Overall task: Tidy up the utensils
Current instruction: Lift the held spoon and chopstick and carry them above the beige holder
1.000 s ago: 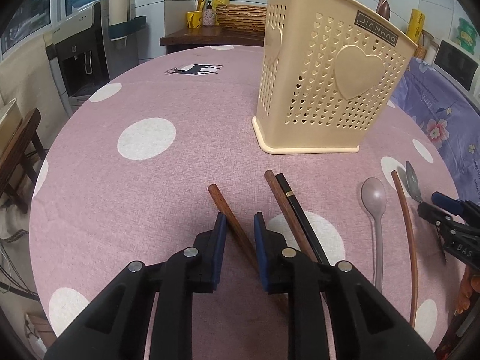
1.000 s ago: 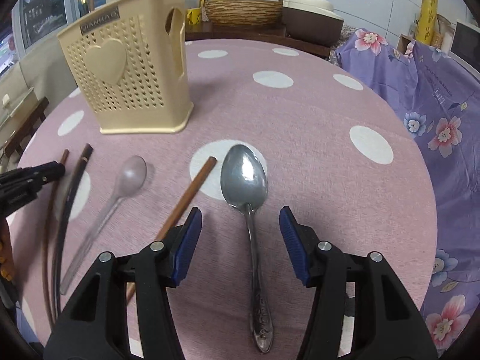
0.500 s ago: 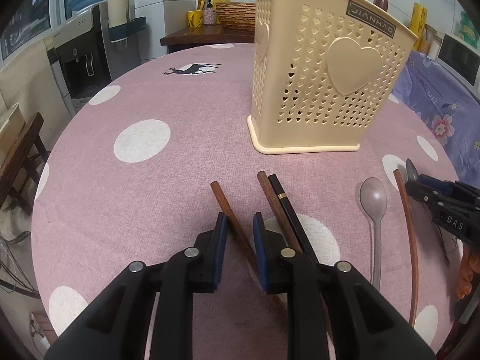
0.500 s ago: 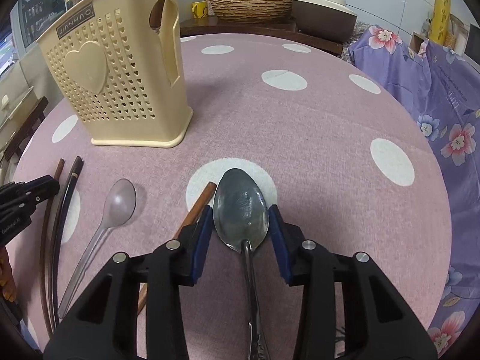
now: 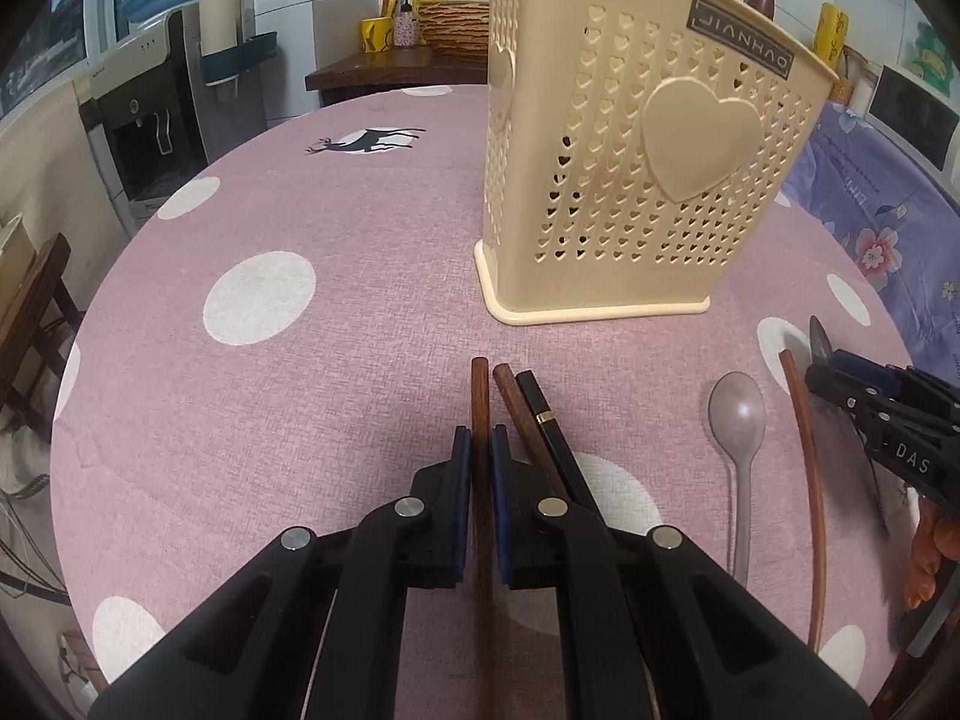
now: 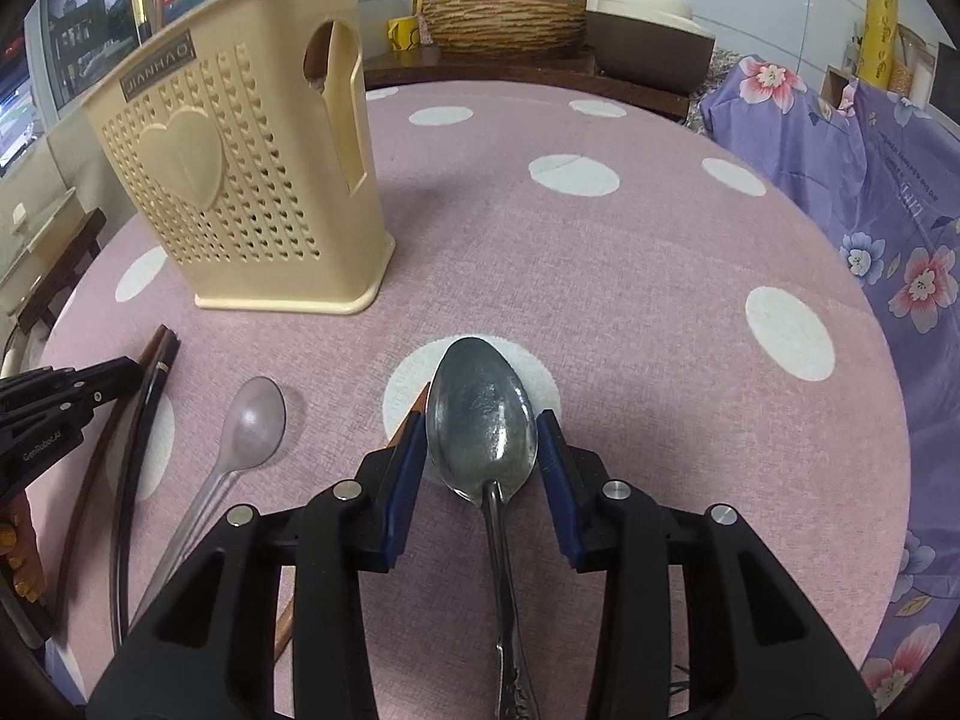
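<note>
- Left wrist view: the left hand-held gripper [image 5: 479,456] is closed to a narrow slot on a brown chopstick [image 5: 479,396], both blue pads touching its sides. The stick's long axis runs straight ahead, in line with the fingers, its tip pointing at the cream basket [image 5: 636,168].
- The basket stands upright on the pink dotted surface [image 5: 300,228], ahead and slightly to the right, apart from the stick's tip. Any drop-in, I judge, calls for a lift above its rim.
- Just right of the held stick lie a second brown chopstick [image 5: 510,396] and a black chopstick [image 5: 540,408], side by side and nearly touching it; they could be dragged along.
- Further right lie a plastic spoon [image 5: 737,414] and a thin brown stick [image 5: 804,456].
- Right wrist view: the right hand-held gripper [image 6: 483,438] straddles the bowl of a metal spoon [image 6: 480,420], moderately open. The left pad sits against the bowl's edge; the right pad looks just touching, though I cannot tell whether it grips firmly.
- The spoon's handle runs back between the fingers, and its bowl points forward. The basket is ahead to the left, well apart.
- The left hand-held gripper is the nearer to the basket.
</note>
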Tool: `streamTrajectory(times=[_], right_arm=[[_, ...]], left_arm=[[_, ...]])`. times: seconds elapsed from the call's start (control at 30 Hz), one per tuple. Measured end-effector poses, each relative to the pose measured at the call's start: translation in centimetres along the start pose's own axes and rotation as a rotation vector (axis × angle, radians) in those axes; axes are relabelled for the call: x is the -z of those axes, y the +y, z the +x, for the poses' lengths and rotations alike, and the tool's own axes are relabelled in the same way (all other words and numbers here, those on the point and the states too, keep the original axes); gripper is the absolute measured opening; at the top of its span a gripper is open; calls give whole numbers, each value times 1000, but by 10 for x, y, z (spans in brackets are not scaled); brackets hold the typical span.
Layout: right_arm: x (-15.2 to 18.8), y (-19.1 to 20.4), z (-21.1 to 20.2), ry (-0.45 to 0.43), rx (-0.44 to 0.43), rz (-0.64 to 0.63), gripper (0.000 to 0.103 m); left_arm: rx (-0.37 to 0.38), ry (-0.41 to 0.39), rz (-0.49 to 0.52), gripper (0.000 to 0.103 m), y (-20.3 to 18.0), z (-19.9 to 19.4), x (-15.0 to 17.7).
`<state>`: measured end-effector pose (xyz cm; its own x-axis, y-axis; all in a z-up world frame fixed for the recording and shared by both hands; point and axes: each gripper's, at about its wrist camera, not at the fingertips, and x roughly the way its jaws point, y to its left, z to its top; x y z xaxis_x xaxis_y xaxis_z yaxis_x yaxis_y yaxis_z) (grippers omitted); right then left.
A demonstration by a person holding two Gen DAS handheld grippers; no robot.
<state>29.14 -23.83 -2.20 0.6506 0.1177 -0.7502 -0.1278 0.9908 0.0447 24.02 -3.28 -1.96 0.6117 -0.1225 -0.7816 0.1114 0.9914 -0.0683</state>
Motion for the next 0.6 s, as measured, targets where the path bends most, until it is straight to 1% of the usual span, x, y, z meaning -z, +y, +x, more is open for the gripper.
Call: streamTrajectory(times=[0.07,0.17,0.3,0.33,0.53,0.6], right_arm=[[-2,-2,-10,-26,-7,13,38],[-6,-6,-32,-80,-28,40,38],[-12,-13,-64,-146,-65,77,38],[-13,-14,-73,-162,-80,85,38],[-16,-21,-108,-213,-157,136,38],[-15,-20,-114,-229,-154,138,38]], left_arm=[[12,-22,-1,8,2,-9,-3],[53,-60,-15,8,6,-27,-10],[112,-122,-33,8,13,-60,-23],[124,-148,-35,8,16,-72,-26],[129,-245,-26,8,20,-111,-40],[135,-256,-27,8,21,-116,-42]])
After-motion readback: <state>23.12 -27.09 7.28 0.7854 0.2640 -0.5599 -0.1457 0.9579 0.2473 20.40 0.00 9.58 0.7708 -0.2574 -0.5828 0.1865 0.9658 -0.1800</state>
